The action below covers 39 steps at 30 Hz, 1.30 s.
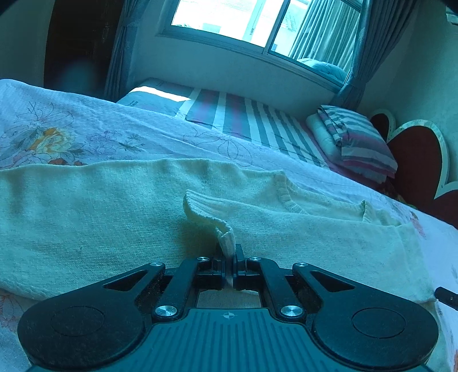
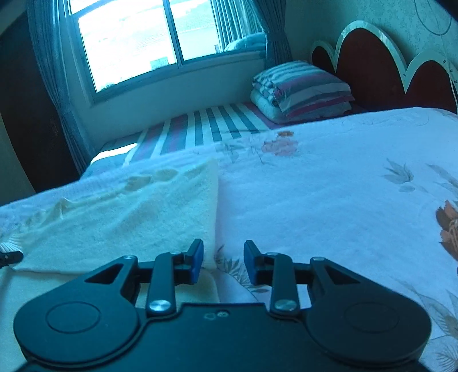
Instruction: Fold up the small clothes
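Note:
A cream knit garment lies spread flat on the floral bedspread. My left gripper is shut on its ribbed sleeve cuff, which is pulled up over the garment's body. The ribbed neckline lies to the right of the cuff. In the right wrist view the garment lies to the left, its right edge running toward me. My right gripper is open and empty, low over the bedspread at that edge, with the left finger over the fabric.
A folded striped quilt sits at the far side by the red scalloped headboard. A striped sheet covers the bed beyond the bedspread. A window with curtains is behind. The other gripper's tip shows at the left edge.

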Each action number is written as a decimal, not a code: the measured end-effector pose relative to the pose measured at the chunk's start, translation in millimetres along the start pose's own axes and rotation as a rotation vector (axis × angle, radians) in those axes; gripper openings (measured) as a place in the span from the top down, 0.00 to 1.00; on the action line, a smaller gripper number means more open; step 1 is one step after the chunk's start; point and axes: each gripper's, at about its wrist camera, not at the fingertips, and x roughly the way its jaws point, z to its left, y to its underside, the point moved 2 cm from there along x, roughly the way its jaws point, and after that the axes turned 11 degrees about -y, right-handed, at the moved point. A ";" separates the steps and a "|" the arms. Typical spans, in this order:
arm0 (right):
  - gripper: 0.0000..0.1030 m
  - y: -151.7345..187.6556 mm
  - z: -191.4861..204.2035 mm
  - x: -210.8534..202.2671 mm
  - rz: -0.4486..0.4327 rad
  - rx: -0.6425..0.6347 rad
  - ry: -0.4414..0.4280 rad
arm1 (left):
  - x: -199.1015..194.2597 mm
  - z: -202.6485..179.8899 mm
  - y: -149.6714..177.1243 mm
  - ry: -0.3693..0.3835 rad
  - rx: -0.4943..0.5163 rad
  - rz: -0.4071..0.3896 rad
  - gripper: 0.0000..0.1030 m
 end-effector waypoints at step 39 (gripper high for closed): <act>0.63 -29.2 0.3 4.7 0.009 -0.114 -0.012 | -46.8 16.6 3.4 -0.208 0.011 -0.119 0.20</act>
